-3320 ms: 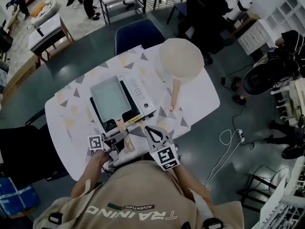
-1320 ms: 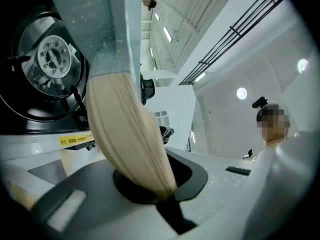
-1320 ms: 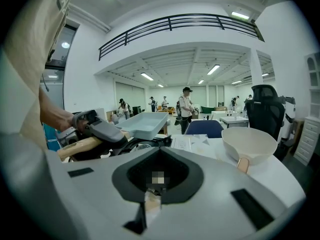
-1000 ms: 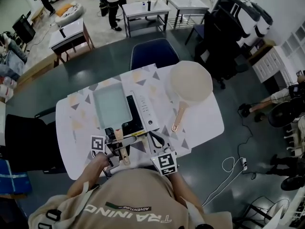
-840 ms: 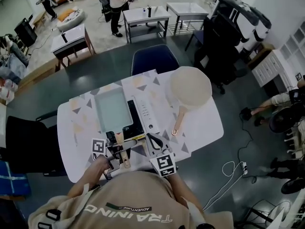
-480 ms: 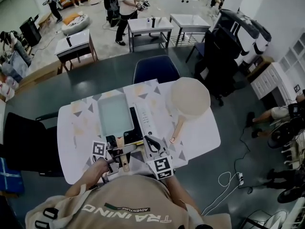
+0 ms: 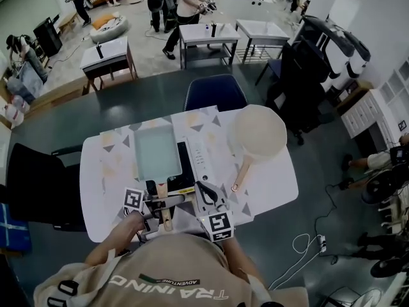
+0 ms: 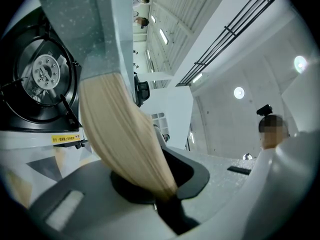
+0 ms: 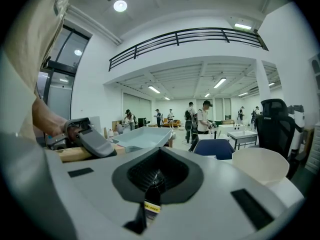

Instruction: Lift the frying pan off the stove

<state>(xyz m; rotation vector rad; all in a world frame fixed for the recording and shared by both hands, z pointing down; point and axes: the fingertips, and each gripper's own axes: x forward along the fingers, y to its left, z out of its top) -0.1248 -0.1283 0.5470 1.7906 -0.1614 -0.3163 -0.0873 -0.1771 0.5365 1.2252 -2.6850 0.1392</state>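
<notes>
Head view: the rectangular frying pan (image 7: pixel 155 152) sits over the left part of the stove (image 7: pixel 200 153) on the counter (image 7: pixel 278 174). It lies straight ahead of the left tongs (image 7: pixel 158 198), on the side away from the person. Its long axis runs from the pan body back along the handle (image 8: pixel 120 129) towards the person's chest, leaning a little to the right. The left gripper view looks up that handle to the pan's underside, with the burner (image 8: pixel 42 71) showing beneath it. There the jaws are opening, with the handle's end between them. As far as so close a view lets me judge, the end touches both pads. The right tongs (image 7: pixel 203 190) are pressed together on nothing. They are just beside the handle on its right, apart from it, at the stove's near corner. A round pan (image 7: pixel 260 133) lies well off to the right, clear of all this. So the left tongs are the nearer and the only ones on the axis. Since the pan's weight lies wholly ahead of the grip, I judge that any lift needs a firm pinch, or the far edge will dip.
</notes>
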